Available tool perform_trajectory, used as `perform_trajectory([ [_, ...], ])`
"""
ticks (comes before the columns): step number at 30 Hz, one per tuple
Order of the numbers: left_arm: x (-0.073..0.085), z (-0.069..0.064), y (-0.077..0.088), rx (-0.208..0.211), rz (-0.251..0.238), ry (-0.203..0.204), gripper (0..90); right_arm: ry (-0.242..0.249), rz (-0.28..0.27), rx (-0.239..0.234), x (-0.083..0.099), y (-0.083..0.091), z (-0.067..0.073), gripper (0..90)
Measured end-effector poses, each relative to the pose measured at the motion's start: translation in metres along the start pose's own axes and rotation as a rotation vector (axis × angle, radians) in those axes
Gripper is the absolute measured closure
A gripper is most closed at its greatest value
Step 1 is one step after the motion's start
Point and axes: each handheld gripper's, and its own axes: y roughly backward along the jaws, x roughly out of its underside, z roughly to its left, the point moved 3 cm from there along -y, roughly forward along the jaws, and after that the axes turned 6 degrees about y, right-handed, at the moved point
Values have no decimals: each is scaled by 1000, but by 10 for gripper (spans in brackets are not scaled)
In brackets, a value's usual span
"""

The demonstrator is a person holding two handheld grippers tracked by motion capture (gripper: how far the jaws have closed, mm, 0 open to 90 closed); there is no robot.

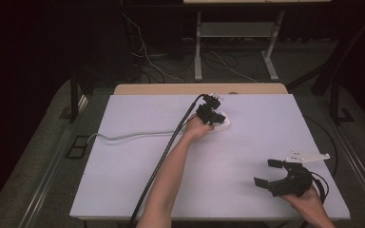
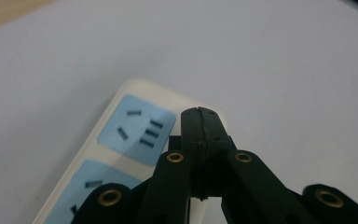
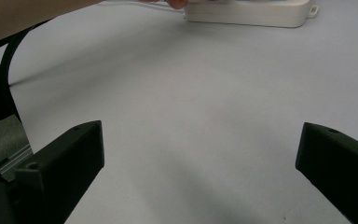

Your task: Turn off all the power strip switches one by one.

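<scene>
White surface (image 1: 247, 142) in a pretty dark room, with a tangle of cables and some desk legs on the floor behind it. Only thing really on it is a white power strip (image 1: 220, 124) sitting toward the far middle, its pale cord (image 1: 123, 137) running off to the left edge.

My left claw (image 1: 211, 115) is way out there, right on top of the strip. From the left claw's camera I can see the jaws pressed tight together with nothing between them, tip hanging just over the strip's casing next to a blue socket panel (image 2: 136, 130). A second blue panel (image 2: 81, 191) sits below that one, half hidden behind the claw's arms. Can't tell if the tip is actually touching the plastic or just above it.

My right claw (image 1: 271, 172) is parked near the front right corner, well apart from the strip, jaws spread wide and holding nothing. Its camera looks across bare white surface between the two jaws, with the strip (image 3: 251, 13) at the top of the picture and my left forearm (image 3: 23, 16) crossing the upper left.
</scene>
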Motion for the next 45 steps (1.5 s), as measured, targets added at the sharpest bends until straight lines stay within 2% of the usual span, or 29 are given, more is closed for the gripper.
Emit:
perform_trajectory([
  [7,-5,2,16,2,-28,-6,897,-4,-3,3,0,0,-1,9],
  [11,-5,2,31,33,-65,0,895,-4,-2,2,0,0,0,9],
  [15,-2,2,52,63,-98,-14,891,-6,-3,2,0,1,0,9],
  [20,9,1,83,76,-156,-29,784,-4,-3,5,0,1,1,9],
  [21,13,1,88,77,-165,-20,726,-4,-3,6,0,1,1,9],
  [26,40,1,120,90,-211,7,490,0,-3,9,0,1,2,9],
  [32,90,-1,158,94,-253,10,273,-2,-1,12,1,1,3,9],
  [38,135,-7,183,84,-273,32,91,0,0,13,0,-1,4,9],
  [40,146,-10,189,86,-256,36,0,0,0,13,0,-1,5,9],
  [45,175,-21,203,60,-288,51,0,-2,-3,14,0,-1,6,9],
])
